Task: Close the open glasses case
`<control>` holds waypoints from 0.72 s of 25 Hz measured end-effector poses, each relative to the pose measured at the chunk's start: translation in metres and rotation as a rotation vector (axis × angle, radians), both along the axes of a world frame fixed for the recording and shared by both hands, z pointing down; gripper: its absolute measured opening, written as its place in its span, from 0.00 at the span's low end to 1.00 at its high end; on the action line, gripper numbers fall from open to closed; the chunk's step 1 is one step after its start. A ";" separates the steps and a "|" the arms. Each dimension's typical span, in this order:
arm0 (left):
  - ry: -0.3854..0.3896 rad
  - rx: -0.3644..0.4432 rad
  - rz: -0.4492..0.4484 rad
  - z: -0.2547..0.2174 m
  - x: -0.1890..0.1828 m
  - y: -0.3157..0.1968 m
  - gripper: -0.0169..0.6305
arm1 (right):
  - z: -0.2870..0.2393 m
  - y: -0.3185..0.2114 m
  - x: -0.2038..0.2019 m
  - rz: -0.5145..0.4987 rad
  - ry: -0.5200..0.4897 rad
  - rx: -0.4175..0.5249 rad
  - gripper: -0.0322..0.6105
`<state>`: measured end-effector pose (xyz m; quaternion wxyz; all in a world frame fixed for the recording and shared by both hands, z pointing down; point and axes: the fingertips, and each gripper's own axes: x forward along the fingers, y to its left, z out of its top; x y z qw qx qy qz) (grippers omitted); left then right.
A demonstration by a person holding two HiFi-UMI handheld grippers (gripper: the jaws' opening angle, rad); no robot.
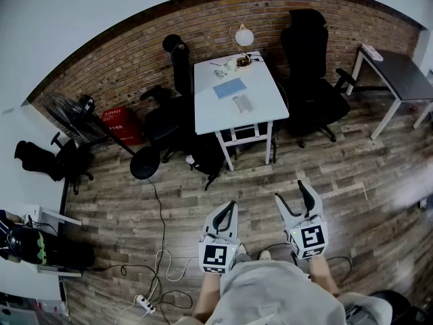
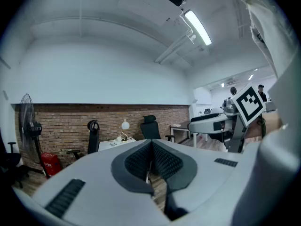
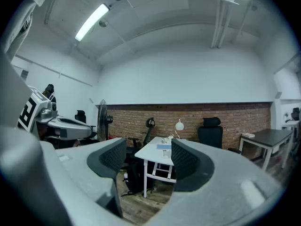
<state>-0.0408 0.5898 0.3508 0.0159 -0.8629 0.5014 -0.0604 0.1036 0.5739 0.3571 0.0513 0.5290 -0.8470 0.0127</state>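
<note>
On the far tabletop (image 1: 265, 97) the case (image 1: 242, 103) is too small to read; left hand-held gripper (image 1: 231, 206) closed empty, right hand-held gripper (image 1: 289, 191) open.

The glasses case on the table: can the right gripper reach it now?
Probably not: the right gripper, open, hangs by the person's body, and wooden floor lies between it and the table.

White table (image 1: 267, 97) by the brick wall (image 1: 135, 53)
We see the table standing on the wood floor (image 1: 325, 181); on its top lie a blue notebook (image 1: 229, 88), a pale glasses case (image 1: 243, 103) just beside it on the nearer side, and at the far end a globe lamp (image 1: 244, 36) beside small clutter (image 1: 221, 71).
</note>
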 end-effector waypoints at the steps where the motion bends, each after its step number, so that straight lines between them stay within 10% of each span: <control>1: -0.007 -0.018 -0.005 0.000 0.000 -0.001 0.03 | -0.002 -0.001 0.000 0.000 -0.009 0.001 0.52; 18: -0.020 -0.003 0.011 -0.004 0.003 -0.041 0.03 | -0.003 -0.040 -0.021 -0.073 0.027 0.034 0.52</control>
